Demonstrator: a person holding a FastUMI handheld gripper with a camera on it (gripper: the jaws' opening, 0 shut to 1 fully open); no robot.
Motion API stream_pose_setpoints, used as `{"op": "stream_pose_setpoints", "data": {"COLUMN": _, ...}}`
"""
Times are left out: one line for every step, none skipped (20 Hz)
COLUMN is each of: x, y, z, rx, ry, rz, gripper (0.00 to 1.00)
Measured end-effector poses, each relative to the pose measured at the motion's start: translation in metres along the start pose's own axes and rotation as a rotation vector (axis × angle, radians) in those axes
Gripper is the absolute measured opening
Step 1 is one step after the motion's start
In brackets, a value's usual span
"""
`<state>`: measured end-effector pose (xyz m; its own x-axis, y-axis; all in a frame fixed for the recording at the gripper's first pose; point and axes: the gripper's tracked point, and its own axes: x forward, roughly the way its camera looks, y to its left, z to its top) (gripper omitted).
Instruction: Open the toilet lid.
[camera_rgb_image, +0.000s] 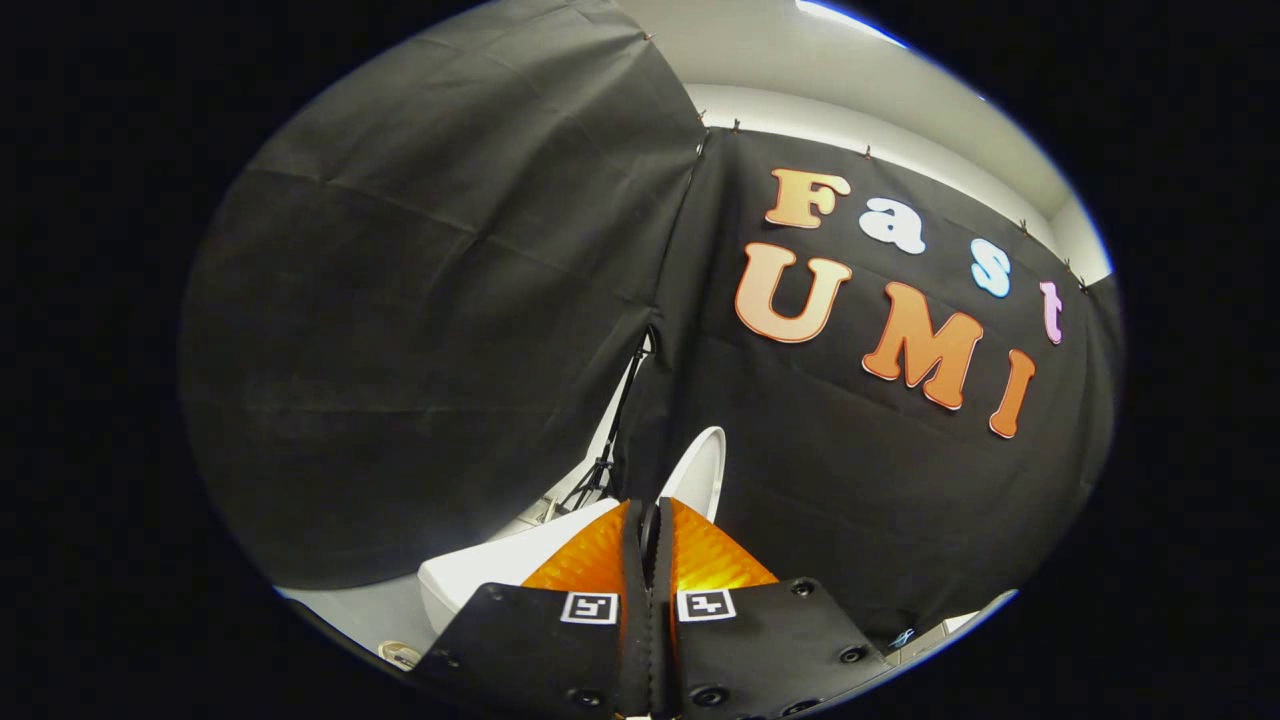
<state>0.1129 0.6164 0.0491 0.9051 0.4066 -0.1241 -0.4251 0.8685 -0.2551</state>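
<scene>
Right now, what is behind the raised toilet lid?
Behind the upright toilet lid hangs the black cloth wall. The closed gripper covers the lid's lower part, so its hinge is hidden.

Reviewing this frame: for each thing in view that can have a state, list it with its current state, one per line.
toilet lid: raised, standing upright just beyond the fingertips.
toilet: white body beside and below the fingers, bowl interior hidden behind them.
gripper: fingers closed together, nothing held between them.
tripod stand: standing in the gap between the booth's cloth walls.
</scene>
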Motion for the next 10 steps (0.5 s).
{"op": "stream_pose_setpoints", "data": {"x": 0.001, "y": 0.0, "z": 0.0, "rx": -0.004, "ry": 0.002, "rz": -0.005, "gripper": 0.08}}
{"op": "stream_pose_setpoints", "data": {"x": 0.0, "y": 0.0, "z": -0.001, "rx": -0.004, "ry": 0.001, "rz": -0.007, "gripper": 0.08}}
{"op": "stream_pose_setpoints", "data": {"x": 0.001, "y": 0.0, "z": -0.001, "rx": -0.001, "ry": -0.002, "rz": -0.008, "gripper": 0.08}}
{"op": "stream_pose_setpoints", "data": {"x": 0.0, "y": -0.002, "z": 0.0, "rx": 0.001, "ry": -0.003, "rz": -0.011, "gripper": 0.08}}
{"op": "stream_pose_setpoints", "data": {"x": -0.001, "y": -0.003, "z": 0.0, "rx": 0.005, "ry": -0.001, "rz": -0.016, "gripper": 0.08}}
{"op": "stream_pose_setpoints", "data": {"x": -0.002, "y": -0.006, "z": -0.002, "rx": 0.014, "ry": 0.001, "rz": -0.023, "gripper": 0.08}}
{"op": "stream_pose_setpoints", "data": {"x": -0.001, "y": -0.003, "z": -0.002, "rx": 0.032, "ry": 0.005, "rz": -0.009, "gripper": 0.09}}
{"op": "stream_pose_setpoints", "data": {"x": -0.002, "y": -0.001, "z": -0.003, "rx": 0.047, "ry": 0.011, "rz": 0.005, "gripper": 0.17}}
{"op": "stream_pose_setpoints", "data": {"x": -0.002, "y": -0.001, "z": -0.009, "rx": 0.067, "ry": 0.025, "rz": 0.018, "gripper": 0.24}}
{"op": "stream_pose_setpoints", "data": {"x": -0.005, "y": 0.003, "z": -0.014, "rx": 0.093, "ry": 0.045, "rz": 0.042, "gripper": 0.29}}
